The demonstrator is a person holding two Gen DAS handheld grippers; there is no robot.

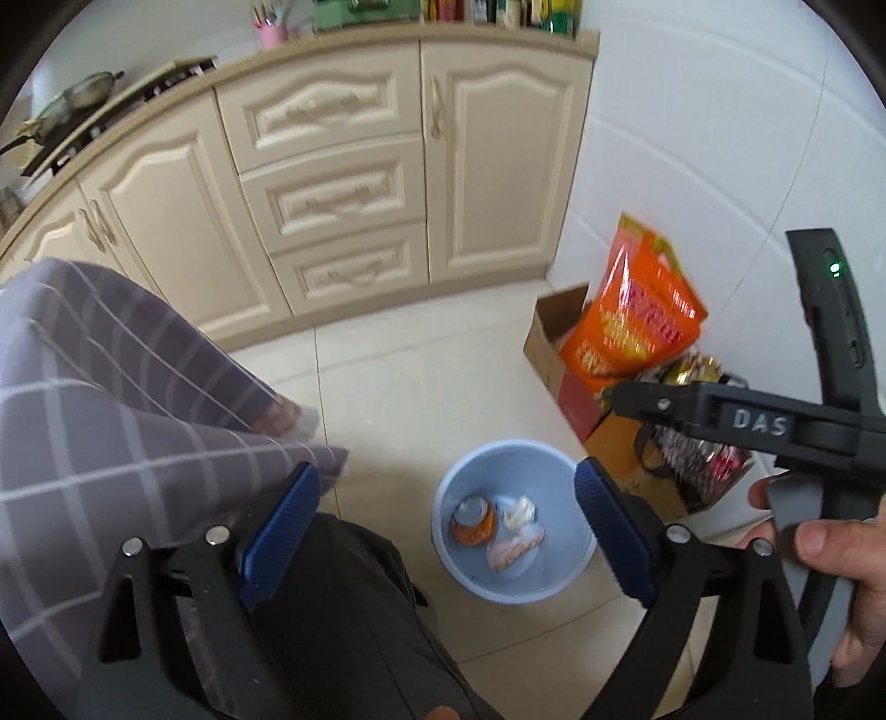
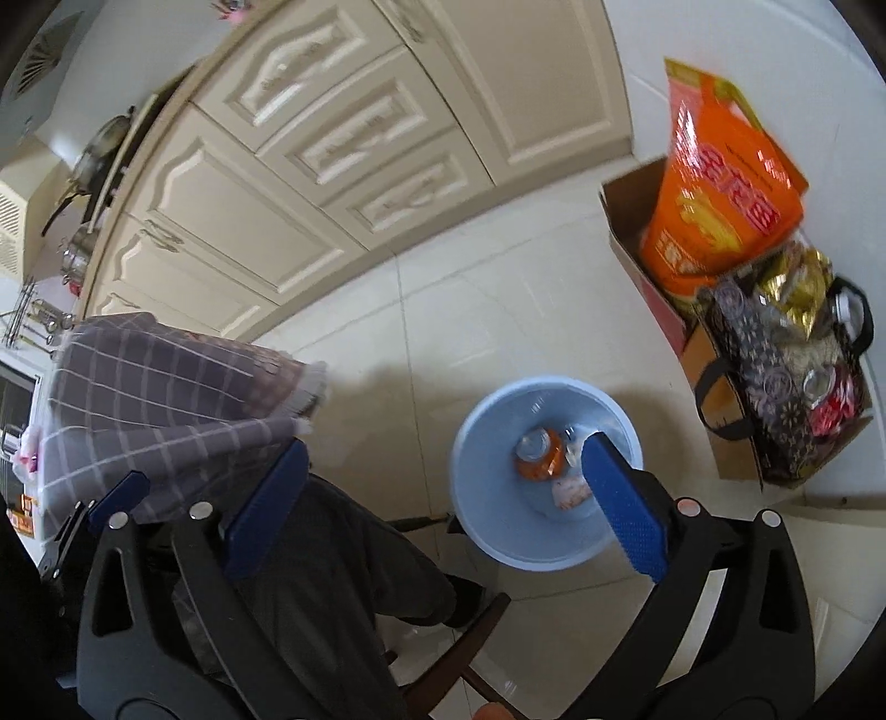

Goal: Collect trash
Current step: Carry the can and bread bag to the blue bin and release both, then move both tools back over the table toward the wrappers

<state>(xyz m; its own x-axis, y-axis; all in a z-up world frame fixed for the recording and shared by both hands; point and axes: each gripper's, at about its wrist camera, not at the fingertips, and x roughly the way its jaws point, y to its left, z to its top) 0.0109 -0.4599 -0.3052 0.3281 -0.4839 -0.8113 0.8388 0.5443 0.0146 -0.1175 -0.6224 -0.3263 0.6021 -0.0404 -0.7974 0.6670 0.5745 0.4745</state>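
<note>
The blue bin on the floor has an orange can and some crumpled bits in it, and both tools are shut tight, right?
Not quite. The blue bin on the floor does hold an orange can and crumpled bits, but neither tool is shut. The left wrist view shows the left tool wide open and empty, and the right wrist view shows the right tool the same.

I see cream kitchen cabinets point(image 1: 332, 183) with panelled doors and drawers under a beige countertop point(image 1: 343, 44), a pale tiled floor point(image 1: 421, 376), and a white wall point(image 1: 692, 138) on the right.
</note>
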